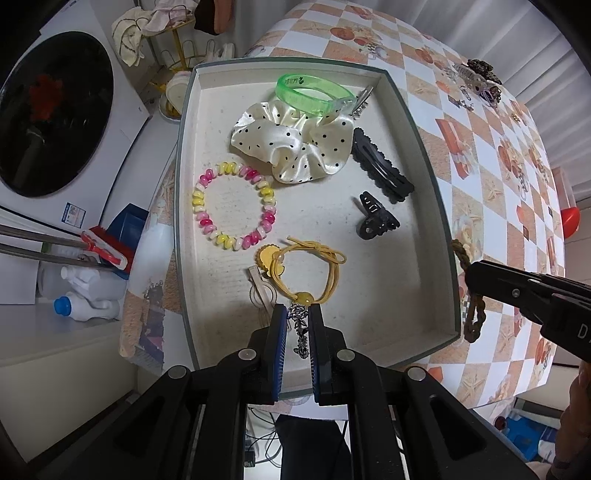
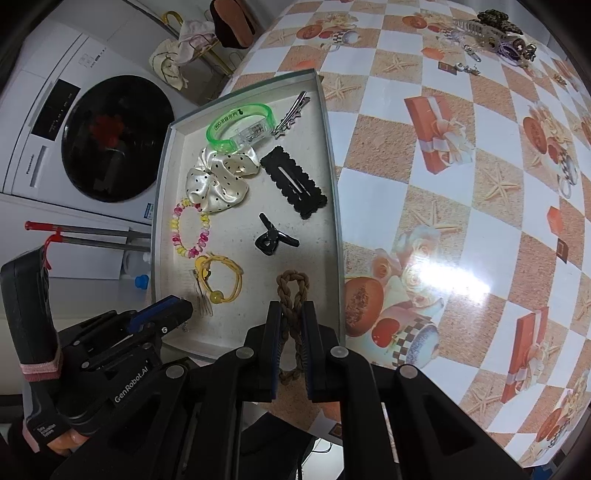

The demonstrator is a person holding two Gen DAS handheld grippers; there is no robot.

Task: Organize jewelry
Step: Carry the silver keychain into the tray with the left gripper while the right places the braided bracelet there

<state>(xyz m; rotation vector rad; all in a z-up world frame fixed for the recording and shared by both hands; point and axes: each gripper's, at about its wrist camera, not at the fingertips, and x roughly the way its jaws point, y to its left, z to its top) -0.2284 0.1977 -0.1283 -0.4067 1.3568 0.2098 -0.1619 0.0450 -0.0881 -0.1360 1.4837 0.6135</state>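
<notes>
1. Left gripper (image 1: pixel 298 314), at 6 o'clock in the left wrist view: fingers clenched on a small silver-and-dark metal ornament (image 1: pixel 300 325); its lower part is hidden between the blue pads and its kind is hard to make out.
2. Right gripper (image 2: pixel 291 314), at 6 o'clock in the right wrist view: fingers clenched on a brown braided hair tie (image 2: pixel 292 291), whose upper loop shows above the fingertips over the tray's near right corner, the lower end partly hidden by the pads.
3. Grey-rimmed tray (image 1: pixel 439 206), on the checked tablecloth (image 2: pixel 461 206), holds the sorted pieces. Just beyond the left fingertips lies a yellow elastic tie (image 1: pixel 308 271), with a pale clip at its 8 o'clock, partly covered and indistinct.
4. Mid-tray: pink-and-yellow spiral bracelet (image 1: pixel 234 206) at 10 o'clock; small black claw clip (image 1: pixel 376 219) at 2 o'clock.
5. Farther in: polka-dot scrunchie (image 1: pixel 291 142) and black scalloped snap clip (image 1: pixel 382 170), side by side.
6. Far end: green translucent bangle (image 1: pixel 314 92) resting on the scrunchie, a silver clip half hidden behind it.
7. Far table edge, at 1 o'clock: a heap of unsorted pieces (image 2: pixel 495 33), too small to identify.
</notes>
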